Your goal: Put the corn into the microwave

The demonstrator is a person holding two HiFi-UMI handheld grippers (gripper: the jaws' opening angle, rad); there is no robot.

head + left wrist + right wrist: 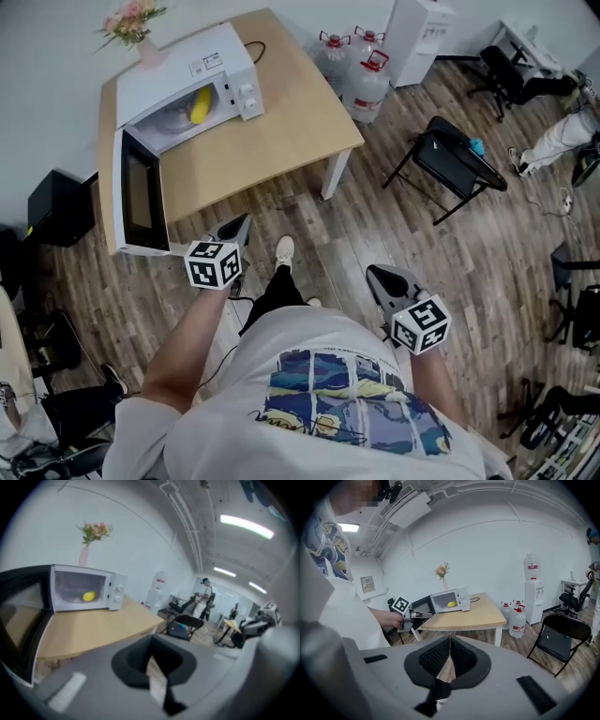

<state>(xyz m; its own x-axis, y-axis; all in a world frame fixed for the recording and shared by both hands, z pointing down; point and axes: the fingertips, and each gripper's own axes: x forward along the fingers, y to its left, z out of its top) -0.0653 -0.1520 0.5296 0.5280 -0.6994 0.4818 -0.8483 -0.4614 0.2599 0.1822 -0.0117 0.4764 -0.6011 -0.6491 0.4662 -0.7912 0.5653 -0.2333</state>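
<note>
Corn (201, 105) lies inside the open microwave (187, 66) on the counter (281, 131), water jugs (366, 82) nearby. The left gripper (244, 221) and right gripper (375, 272) have their fingers closed, empty.

Light wooden rectangular table (291, 131) sits upper left in the head view. White box microwave (178, 70) is on the table's left part, with its open door (141, 202) swung toward lower left. Yellow corn cob (201, 105) lies inside the microwave cavity. Small vase of pink flowers (139, 33) stands behind the microwave, at top left. Clear plastic water jugs (364, 82) are on the plank floor (375, 225), just right of the table. White water dispenser (417, 33) is right of the jugs. Black folding chair (455, 159) is mid-right. Left gripper (246, 221) is below the table's near edge, just right of the door. Right gripper (372, 272) is lower right, well apart from the table.
</note>
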